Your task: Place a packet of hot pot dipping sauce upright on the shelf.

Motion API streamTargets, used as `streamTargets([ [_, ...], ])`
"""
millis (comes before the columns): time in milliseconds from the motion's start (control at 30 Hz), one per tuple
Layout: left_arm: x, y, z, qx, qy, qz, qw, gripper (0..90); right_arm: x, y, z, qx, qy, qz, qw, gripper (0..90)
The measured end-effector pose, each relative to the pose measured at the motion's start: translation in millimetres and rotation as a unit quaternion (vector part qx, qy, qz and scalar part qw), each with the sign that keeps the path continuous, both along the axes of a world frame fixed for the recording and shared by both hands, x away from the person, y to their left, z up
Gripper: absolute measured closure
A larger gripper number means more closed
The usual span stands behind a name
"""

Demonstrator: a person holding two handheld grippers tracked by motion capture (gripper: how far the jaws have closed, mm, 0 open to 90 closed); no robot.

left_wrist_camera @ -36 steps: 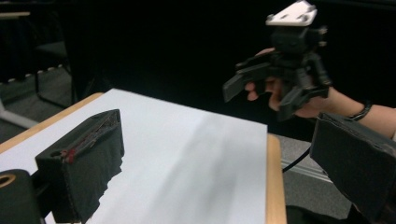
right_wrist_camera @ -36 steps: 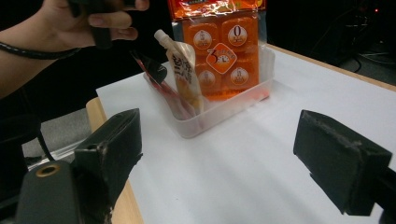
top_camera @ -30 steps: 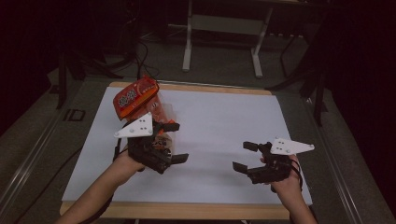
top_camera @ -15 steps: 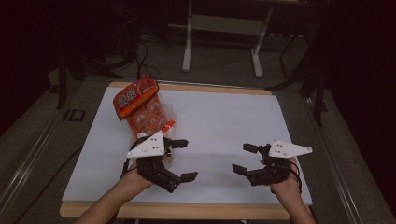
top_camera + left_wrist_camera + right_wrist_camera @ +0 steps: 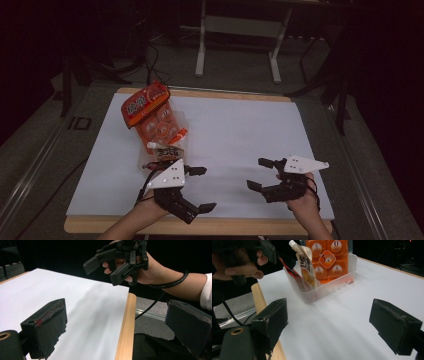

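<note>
snack tray (image 5: 176, 131) far-left, bare table (image 5: 260, 130) elsewhere

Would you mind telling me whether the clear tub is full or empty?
Full: the clear tub holds an orange bag and a spouted pouch.

Your clear plastic tray (image 5: 176, 131) sits on the left part of the white table, just beyond your left hand. In it an orange jelly pack (image 5: 152, 112) leans tilted, its red top reaching past the far end of the tray. At the near end a pale spouted pouch (image 5: 304, 265) stands upright against the jelly pack, with dark-red sachets (image 5: 291, 272) beside it.
</note>
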State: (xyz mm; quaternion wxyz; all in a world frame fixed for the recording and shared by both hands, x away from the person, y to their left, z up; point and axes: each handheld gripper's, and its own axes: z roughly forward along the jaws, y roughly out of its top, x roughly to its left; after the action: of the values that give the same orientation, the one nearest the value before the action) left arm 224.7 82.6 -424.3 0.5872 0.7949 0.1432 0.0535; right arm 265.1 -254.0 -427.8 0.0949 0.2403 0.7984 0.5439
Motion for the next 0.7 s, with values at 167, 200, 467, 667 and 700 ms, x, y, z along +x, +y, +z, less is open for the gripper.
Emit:
streamTargets([
  [167,-2.2,-1.1,-9.0,0.004,0.007,-0.001,1.0000,4.4,0.8,0.3,-3.8,-0.006,-0.004,-0.002,1.0000,14.7],
  [200,-2.4,-1.2,-12.3,0.004,0.008,-0.002,1.0000,4.4,1.8,0.6,-6.1,-0.010,-0.005,-0.003,0.9999,14.6],
  [467,-4.8,-4.3,-33.4,0.020,0.010,-0.003,0.9997,4.8,4.6,1.0,-12.8,-0.022,-0.004,-0.004,0.9997,14.4],
  [667,-7.2,-4.5,-54.8,0.034,0.026,-0.001,0.9991,4.8,6.7,-0.4,-19.0,-0.021,0.002,-0.006,0.9998,14.4],
  [700,-7.2,-4.5,-54.8,0.034,0.026,-0.001,0.9991,4.8,6.7,-0.4,-19.0,-0.021,0.002,-0.006,0.9998,14.4],
])
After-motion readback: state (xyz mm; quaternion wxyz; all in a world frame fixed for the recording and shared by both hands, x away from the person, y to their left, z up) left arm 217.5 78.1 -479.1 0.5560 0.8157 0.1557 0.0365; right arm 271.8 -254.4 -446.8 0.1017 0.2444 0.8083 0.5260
